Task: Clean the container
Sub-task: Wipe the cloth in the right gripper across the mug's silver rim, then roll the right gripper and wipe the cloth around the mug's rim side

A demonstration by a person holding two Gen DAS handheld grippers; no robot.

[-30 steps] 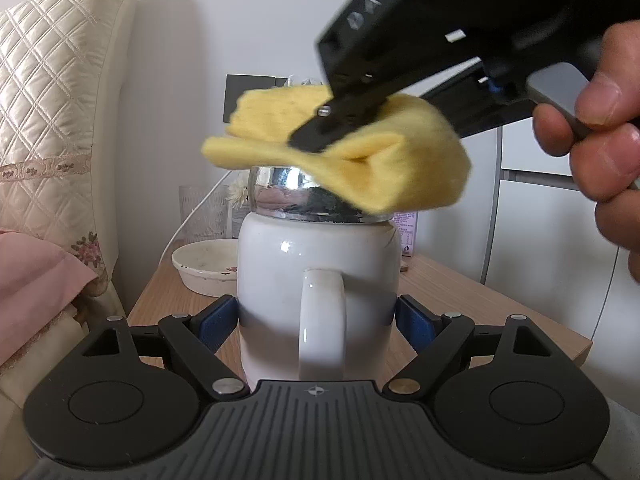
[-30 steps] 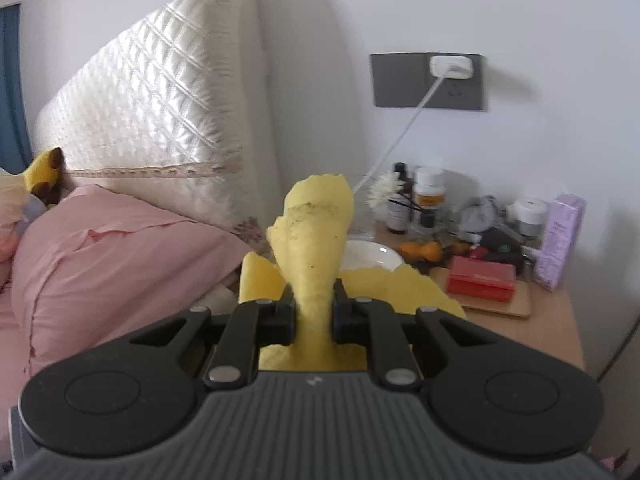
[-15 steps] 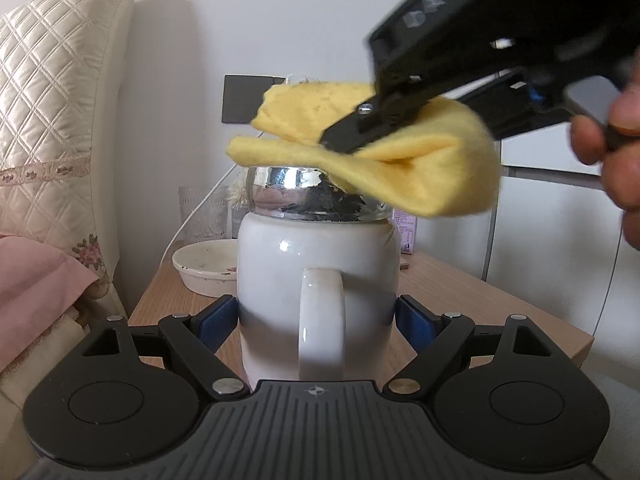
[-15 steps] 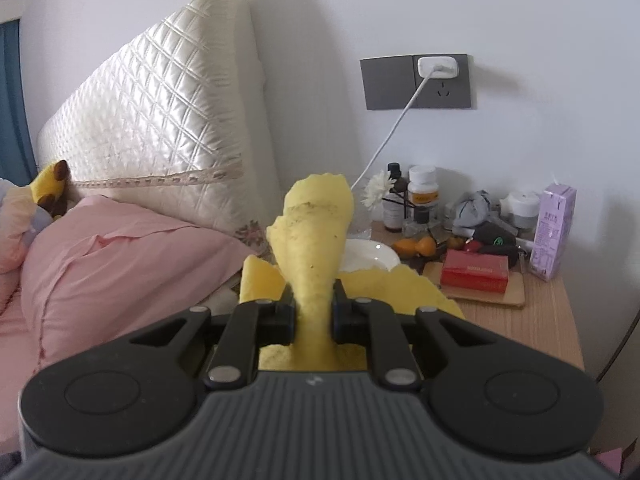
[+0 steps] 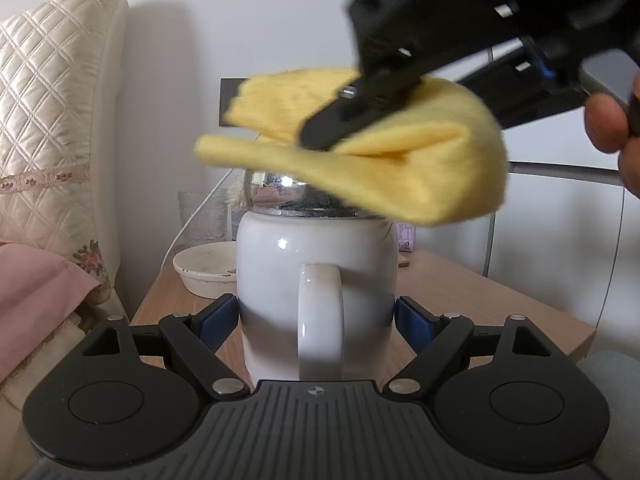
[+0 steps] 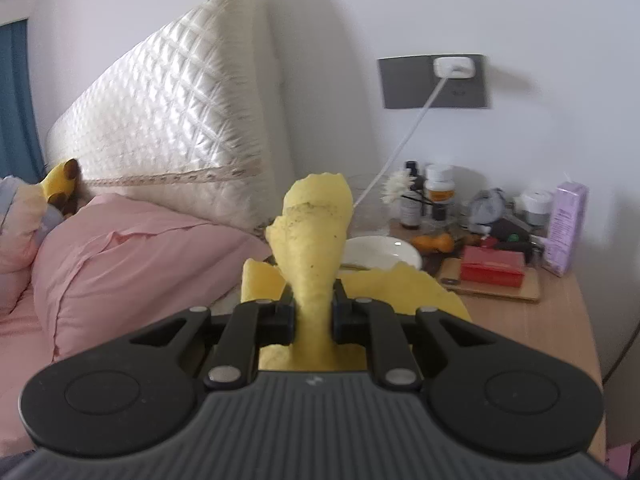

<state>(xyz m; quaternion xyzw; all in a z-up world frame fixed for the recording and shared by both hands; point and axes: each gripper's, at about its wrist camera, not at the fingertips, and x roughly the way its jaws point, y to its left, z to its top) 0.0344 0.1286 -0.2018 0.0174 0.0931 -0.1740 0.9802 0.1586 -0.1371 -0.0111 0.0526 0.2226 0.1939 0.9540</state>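
Note:
A white ceramic container [image 5: 276, 264] with a handle and a shiny chrome lid [image 5: 276, 194] sits between the blue pads of my left gripper [image 5: 316, 320], which press on both its sides above the nightstand. My right gripper [image 6: 314, 316] is shut on a folded yellow cloth [image 6: 316, 232] with dark specks on it. In the left wrist view that cloth [image 5: 420, 168] hangs just over the lid and hides its right part. The right gripper [image 5: 320, 136] comes in from the upper right, with a person's fingers [image 5: 608, 124] on its handle.
A wooden nightstand [image 5: 480, 304] carries a white bowl [image 5: 204, 272]; from the right wrist view it also holds bottles [image 6: 438, 196], a red box [image 6: 492, 268] and a purple carton [image 6: 566, 228]. A quilted headboard [image 6: 168, 128] and pink pillow [image 6: 132, 256] lie left. A charger cable [image 6: 404, 144] hangs from the wall socket.
The cloth and right gripper swung up to the right, then came back down over the lid's right side. The left gripper kept its hold on the container.

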